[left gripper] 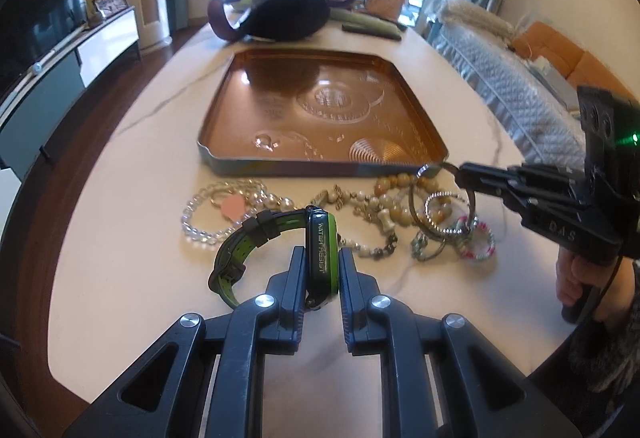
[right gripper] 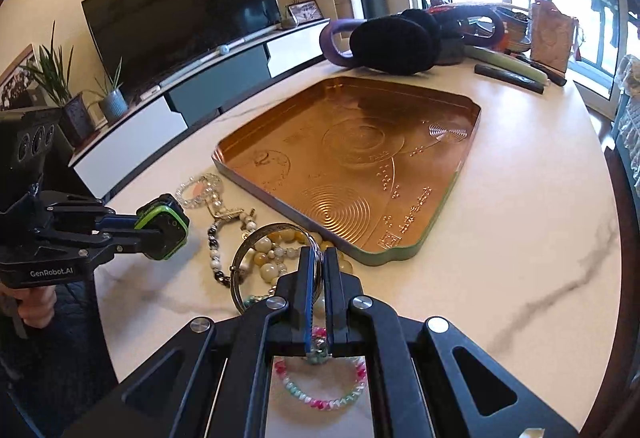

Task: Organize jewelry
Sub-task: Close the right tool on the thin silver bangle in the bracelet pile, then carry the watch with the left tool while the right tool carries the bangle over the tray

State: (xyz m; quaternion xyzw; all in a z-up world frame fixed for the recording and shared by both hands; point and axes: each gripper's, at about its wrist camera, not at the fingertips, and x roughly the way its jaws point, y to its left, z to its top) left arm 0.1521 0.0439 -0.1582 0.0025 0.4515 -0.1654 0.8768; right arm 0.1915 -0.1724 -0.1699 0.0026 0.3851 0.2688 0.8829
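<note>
My left gripper (left gripper: 320, 258) is shut on the case of a black and green watch (left gripper: 320, 250), whose strap (left gripper: 244, 242) loops out to the left. From the right wrist view that watch (right gripper: 166, 228) hangs in the left gripper (right gripper: 160, 234) at the left. My right gripper (right gripper: 318, 258) is shut on a thin silver bangle (right gripper: 256, 238), held above the jewelry pile. In the left wrist view the right gripper (left gripper: 458, 174) holds the bangle (left gripper: 416, 210) near the copper tray's (left gripper: 224, 158) front right corner. The tray (right gripper: 256, 182) lies empty on the white table.
Bead bracelets lie before the tray: clear beads (left gripper: 200, 222), cream stone beads (left gripper: 384, 198), a pink and green ring (left gripper: 480, 246) (right gripper: 320, 398). Black earmuffs (left gripper: 288, 14) and a pale stick (right gripper: 508, 66) sit behind the tray. A hand (left gripper: 580, 278) grips the right handle.
</note>
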